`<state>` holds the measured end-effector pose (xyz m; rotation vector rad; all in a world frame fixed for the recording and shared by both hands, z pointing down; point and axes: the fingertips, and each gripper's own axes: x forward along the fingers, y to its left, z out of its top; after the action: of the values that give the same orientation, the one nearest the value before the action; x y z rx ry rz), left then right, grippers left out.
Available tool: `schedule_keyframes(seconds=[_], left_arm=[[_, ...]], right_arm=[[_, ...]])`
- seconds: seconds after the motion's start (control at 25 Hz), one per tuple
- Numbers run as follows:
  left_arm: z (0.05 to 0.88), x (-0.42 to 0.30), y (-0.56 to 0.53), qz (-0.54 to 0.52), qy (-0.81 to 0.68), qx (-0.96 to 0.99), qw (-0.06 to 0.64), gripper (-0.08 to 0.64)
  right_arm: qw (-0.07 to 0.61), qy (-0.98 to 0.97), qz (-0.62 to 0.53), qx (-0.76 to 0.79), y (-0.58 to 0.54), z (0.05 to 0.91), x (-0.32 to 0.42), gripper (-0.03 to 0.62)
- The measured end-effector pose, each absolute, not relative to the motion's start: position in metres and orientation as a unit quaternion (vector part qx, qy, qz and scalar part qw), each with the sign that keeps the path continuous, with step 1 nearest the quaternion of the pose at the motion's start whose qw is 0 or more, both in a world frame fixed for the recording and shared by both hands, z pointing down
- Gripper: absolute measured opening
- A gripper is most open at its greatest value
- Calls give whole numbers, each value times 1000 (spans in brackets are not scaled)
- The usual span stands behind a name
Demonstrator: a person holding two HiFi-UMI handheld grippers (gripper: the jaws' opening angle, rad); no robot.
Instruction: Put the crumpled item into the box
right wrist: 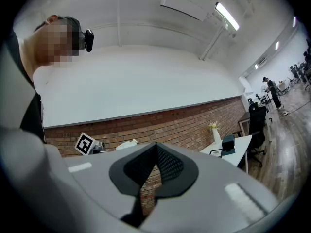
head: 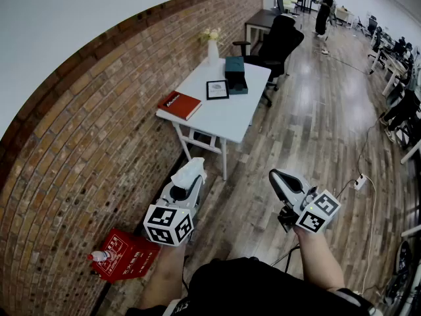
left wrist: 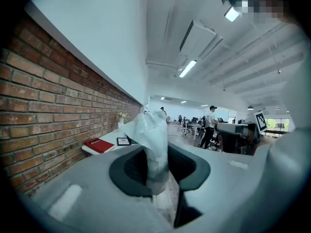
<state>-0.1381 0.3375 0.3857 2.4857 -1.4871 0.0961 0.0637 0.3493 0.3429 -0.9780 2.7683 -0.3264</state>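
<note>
— Where does the table (head: 230, 120) stand?
— Against the brick wall (head: 85, 143) that runs along the left, with an office chair (head: 279, 41) behind it.
— And on it?
— A book (head: 179, 105) at the near left corner and a picture frame (head: 217, 89) just beyond. The box (head: 235, 76) is right of the frame, and a vase (head: 212, 50) is at the far wall side.
— The crumpled item (head: 187, 170)?
— Between the jaws of the left gripper (head: 191, 180), short of the table. A bottle (head: 99, 256) lies nearer, at the wall's foot.

We see crumpled translucent white plastic film (left wrist: 153, 144), a rough red brick wall (head: 85, 143) and a glossy brown wooden floor (head: 316, 124).
</note>
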Motion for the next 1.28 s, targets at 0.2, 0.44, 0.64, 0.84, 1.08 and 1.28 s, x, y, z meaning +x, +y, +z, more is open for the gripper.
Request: schedule_keyframes(seconds=[0.2,0.44,0.64,0.84,1.08,1.28], left_arm=[[394,-135,340,41,-511,850,123,94],[397,-127,347,52,-514,848,121,94],[393,-113,352,56,-516,847,115,94],[395,-91,360,61,-518,846,114,94],[405,-64,369,65,-520,843,119,94],[416,-57,359,73,-520,840,133,94]], right_arm=[[92,928,-118,-342,350,353,81,-2],[85,926,-108,-353,355,355,99,-2],[89,924,-124,-350,361,361,114,-2],[78,927,-118,-348,366,365,135,-2],[58,933,-104,-340,372,377,157,0],[33,935,-109,-336,367,395,164,0]])
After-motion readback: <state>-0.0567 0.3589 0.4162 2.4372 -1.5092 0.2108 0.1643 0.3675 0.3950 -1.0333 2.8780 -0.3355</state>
